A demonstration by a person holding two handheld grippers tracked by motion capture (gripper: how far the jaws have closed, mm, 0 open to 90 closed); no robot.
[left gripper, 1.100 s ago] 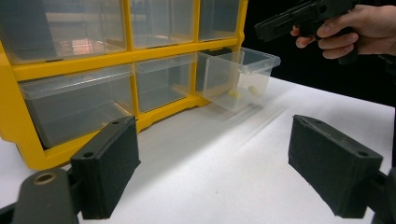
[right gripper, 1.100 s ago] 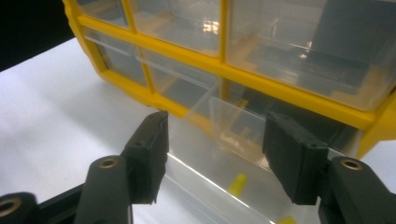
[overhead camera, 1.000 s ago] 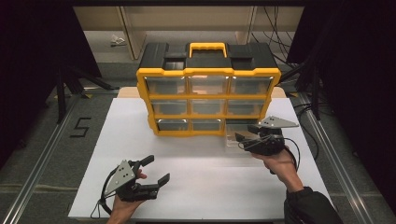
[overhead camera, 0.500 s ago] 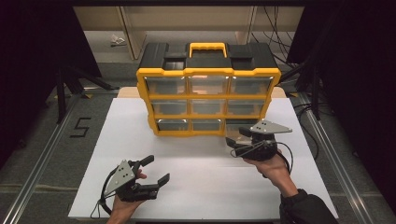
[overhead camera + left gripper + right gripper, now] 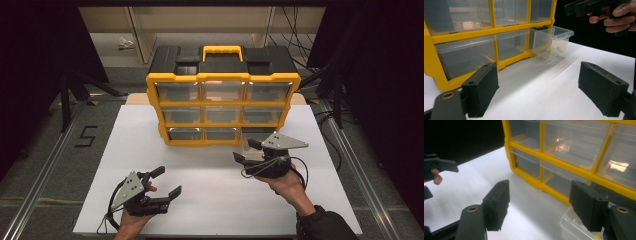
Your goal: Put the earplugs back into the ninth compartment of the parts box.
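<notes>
High view, drawer (image 5: 253, 141) pulled out toward person

Open white table (image 5: 215, 200) between tongs, yellow organizer (image 5: 222, 102) blocking behind, drawer (image 5: 552, 41) protruding

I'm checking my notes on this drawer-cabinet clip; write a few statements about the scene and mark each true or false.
1. The bottom-right clear plastic drawer of the yellow plastic drawer cabinet with a black top is pulled out. True.
2. That drawer is empty. False: small yellowish pieces lie in it.
3. The right claw grips the drawer front. False: its jaws are apart, holding nothing.
4. The left claw is open over the white table. True.
5. The cabinet's handle is black. False: the yellow handle sits on the black top.
</notes>
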